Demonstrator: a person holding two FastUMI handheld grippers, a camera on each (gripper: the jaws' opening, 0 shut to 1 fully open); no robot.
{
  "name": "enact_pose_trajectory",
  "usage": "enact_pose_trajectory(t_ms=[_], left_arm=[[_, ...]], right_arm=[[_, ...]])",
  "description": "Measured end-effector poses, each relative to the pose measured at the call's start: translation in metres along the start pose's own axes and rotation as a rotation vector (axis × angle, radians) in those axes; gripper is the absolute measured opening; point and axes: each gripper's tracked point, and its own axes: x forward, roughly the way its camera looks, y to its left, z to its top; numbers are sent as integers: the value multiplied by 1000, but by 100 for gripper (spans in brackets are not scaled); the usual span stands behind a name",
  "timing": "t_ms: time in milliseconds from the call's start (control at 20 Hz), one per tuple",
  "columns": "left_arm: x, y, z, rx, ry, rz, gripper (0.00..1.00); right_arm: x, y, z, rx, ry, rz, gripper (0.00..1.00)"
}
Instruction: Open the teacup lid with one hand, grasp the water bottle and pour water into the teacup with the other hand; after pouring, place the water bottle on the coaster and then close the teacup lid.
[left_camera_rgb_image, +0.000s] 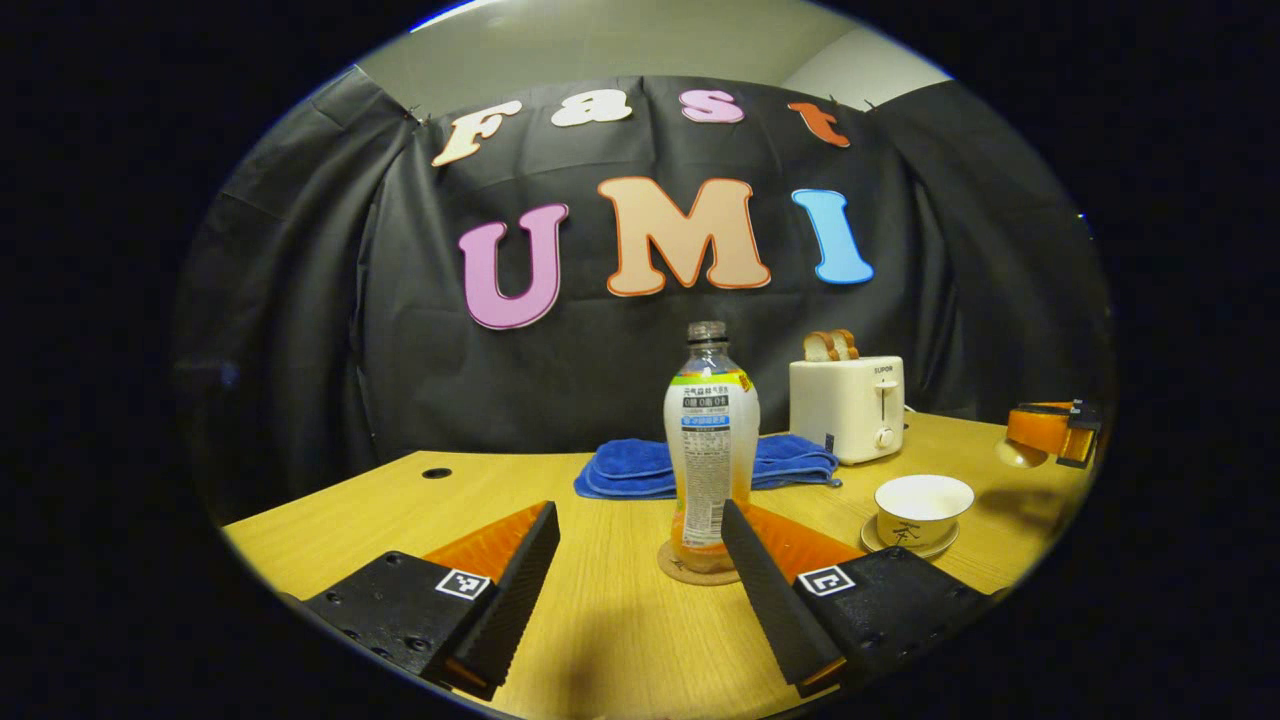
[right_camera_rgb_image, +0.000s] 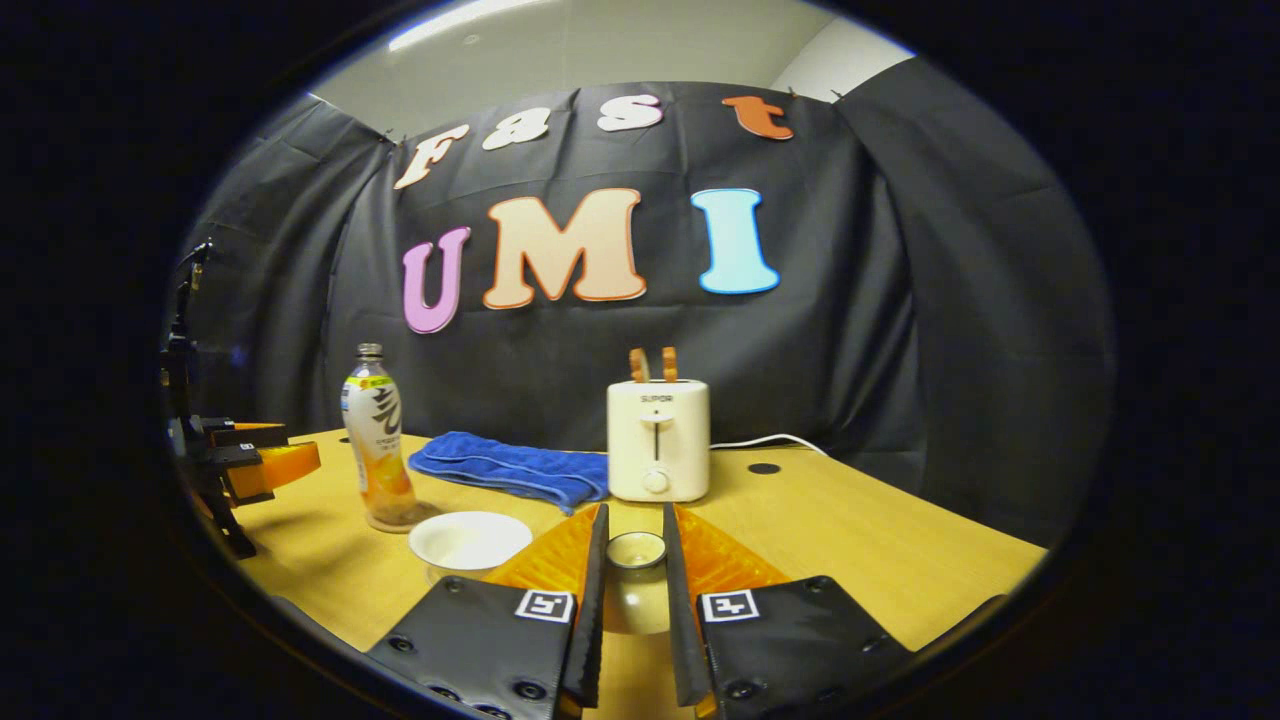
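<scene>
On the wooden tabletop (left_camera_rgb_image: 620, 620) the water bottle (left_camera_rgb_image: 710, 450) stands on its coaster (left_camera_rgb_image: 690, 575), light, slick plastic best gripped mid-body by the wide-spread left hand-held gripper (left_camera_rgb_image: 640, 560), while the right hand-held gripper (right_camera_rgb_image: 636, 570) pinches the teacup lid (right_camera_rgb_image: 636, 550) beside the open, fragile teacup (right_camera_rgb_image: 470, 540).

"SUPOR" on toaster (right_camera_rgb_image: 658, 440)

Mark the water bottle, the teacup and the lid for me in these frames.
water bottle (left_camera_rgb_image: 710, 440): left gripper view, on its label.
teacup (left_camera_rgb_image: 922, 503): left gripper view, on its open rim.
lid (right_camera_rgb_image: 636, 550): right gripper view, on its knob between the right gripper's fingers.
</scene>
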Motion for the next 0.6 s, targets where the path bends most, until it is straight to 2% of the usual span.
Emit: enact_pose_trajectory(t_ms=[200, 450, 600], left_arm=[[-30, 30, -2, -32, 2, 79, 94], [-51, 61, -3, -39, 3, 187, 95], [-54, 68, -3, -38, 5, 217, 95]], right_arm=[[12, 29, -1, 4, 1, 55, 34], [26, 74, -2, 10, 10, 196, 31], [34, 98, -3, 11, 17, 276, 31]])
